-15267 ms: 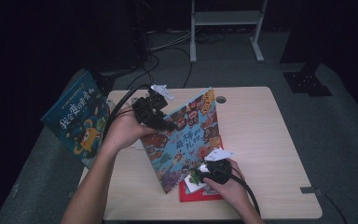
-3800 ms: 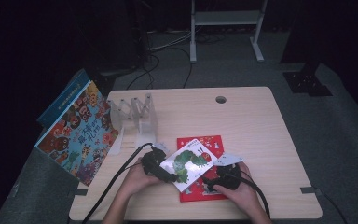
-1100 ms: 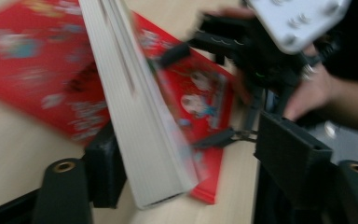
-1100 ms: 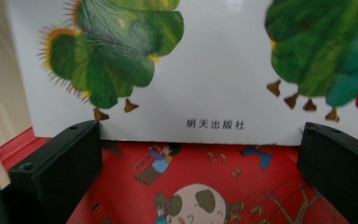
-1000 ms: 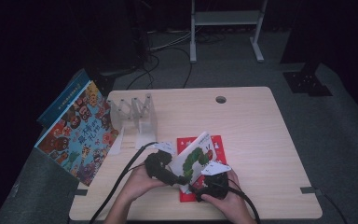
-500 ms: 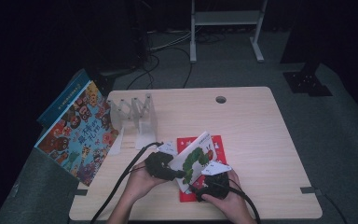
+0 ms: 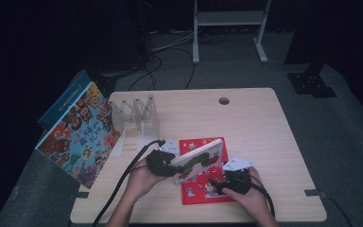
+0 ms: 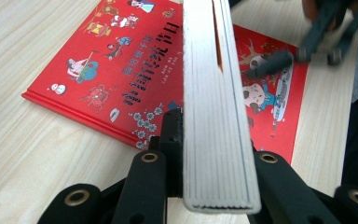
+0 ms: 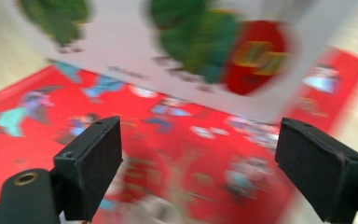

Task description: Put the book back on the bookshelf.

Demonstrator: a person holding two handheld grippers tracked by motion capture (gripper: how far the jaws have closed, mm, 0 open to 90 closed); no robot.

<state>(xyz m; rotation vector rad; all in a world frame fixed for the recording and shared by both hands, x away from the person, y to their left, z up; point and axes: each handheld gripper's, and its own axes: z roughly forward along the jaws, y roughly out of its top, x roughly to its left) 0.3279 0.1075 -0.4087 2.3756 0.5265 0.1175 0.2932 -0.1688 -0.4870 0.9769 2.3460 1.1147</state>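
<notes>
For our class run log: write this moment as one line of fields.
left gripper: shut on white thick-paged board book, jaws just closing | right gripper: open, nothing between, jaws closing | red hardcover picture book: flat on wooden table

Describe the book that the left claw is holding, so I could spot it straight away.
On the wooden table, near the front edge, a red book lies flat. The white book stands tilted on edge above it, clamped in the left claw. Its thick board pages and green caterpillar cover set it apart.

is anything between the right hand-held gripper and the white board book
Nothing visible. The right hand-held gripper has open jaws facing the white board book, with only the red book lying flat beneath. The left hand-held gripper already clamps the book's edge.
</notes>
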